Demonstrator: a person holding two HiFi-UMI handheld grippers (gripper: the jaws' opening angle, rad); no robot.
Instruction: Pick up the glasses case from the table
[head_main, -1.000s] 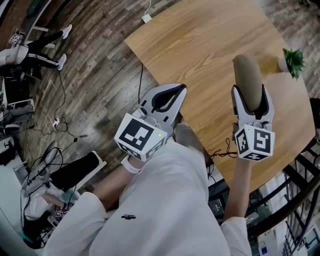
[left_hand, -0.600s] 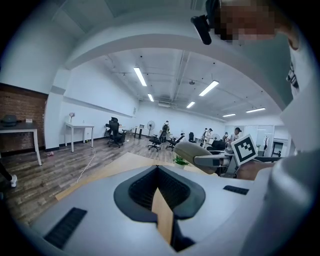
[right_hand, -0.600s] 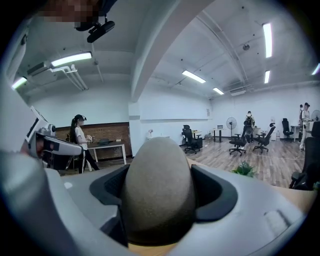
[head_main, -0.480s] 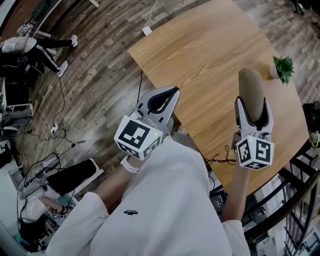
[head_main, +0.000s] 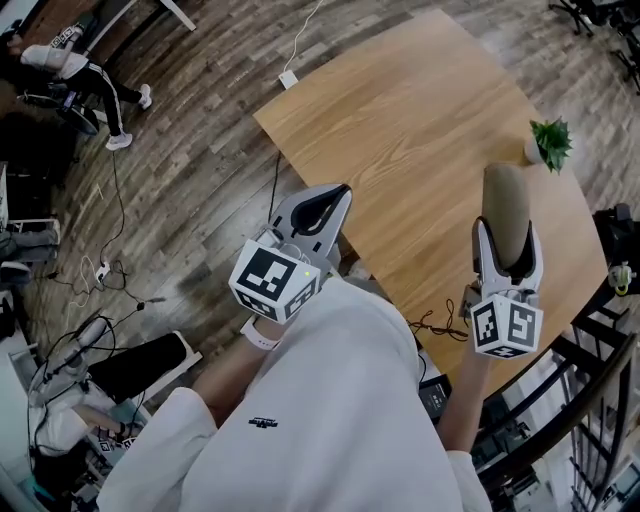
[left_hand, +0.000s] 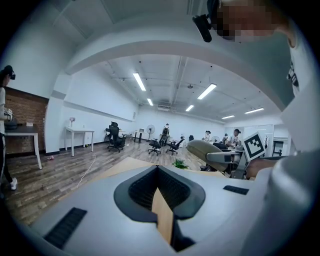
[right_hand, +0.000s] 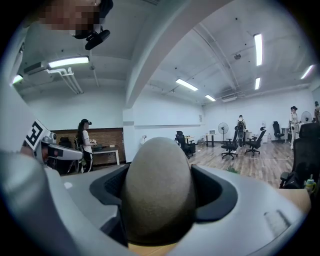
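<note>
Pulled back from plant (head_main: 549, 142) since a second ago, now right of frame above table (head_main: 400, 110): glasses case (head_main: 505, 205), clamped in right gripper (head_main: 506, 248). Centre left, over table edge: left gripper (head_main: 332, 198), jaws together, holding nothing.

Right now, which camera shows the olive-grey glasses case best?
The head view: the olive-grey oval glasses case shows nearly full length, sticking out of the right tongs over the wooden table. The right gripper view shows only its rounded end filling the jaws; the left gripper view shows it small, side-on.
</note>
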